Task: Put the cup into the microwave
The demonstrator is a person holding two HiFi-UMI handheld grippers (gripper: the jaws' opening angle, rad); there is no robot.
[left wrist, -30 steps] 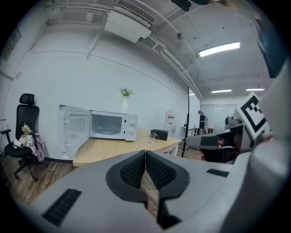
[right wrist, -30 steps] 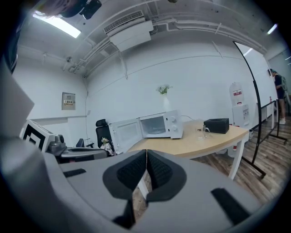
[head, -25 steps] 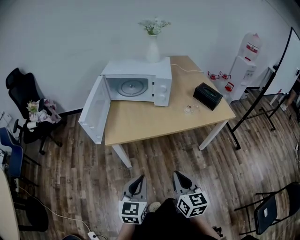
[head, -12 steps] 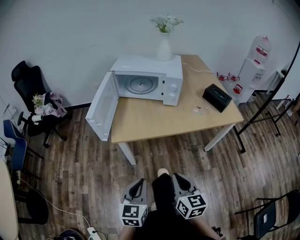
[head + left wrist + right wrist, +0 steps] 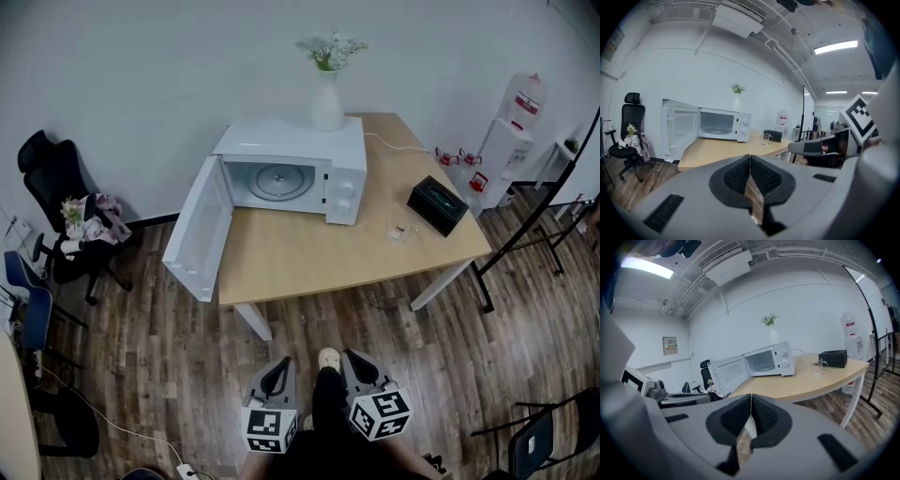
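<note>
Both tongs are hanging low in front of the person, over the wooden floor [image 5: 169, 375] and well short of the surface [image 5: 300, 258]. The left tongs [image 5: 749, 164] are sitting fully closed, the ribbed pads [image 5: 736, 176] pressing against each other with nothing between them. The right tongs [image 5: 751, 406] are doing the same, closed pad to pad and carrying nothing. Both are pointing towards the surface's near edge.

The cup [image 5: 399, 232], a clear glass one with a handle, is standing upright on the surface near its right end, closer to the near edge than the far one. It is sitting just beside a black box [image 5: 438, 204] and well apart from either tongs. Nothing is touching it.

The microwave [image 5: 333, 178] is occupying the far-left part of the surface, with a white vase [image 5: 327, 101] of flowers standing on top of it. Its door [image 5: 197, 239] is hanging wide open, swinging out past the surface's left edge. The cavity is showing only its round turntable [image 5: 277, 178], so the way in is looking clear.

By this reading the task is hardly getting under way. The door-opening part is already looking done. What is remaining is nearly everything else: getting within reach of the surface, opening one tongs around the cup, lifting it, carrying it leftwards along the surface and setting it on the turntable.
</note>
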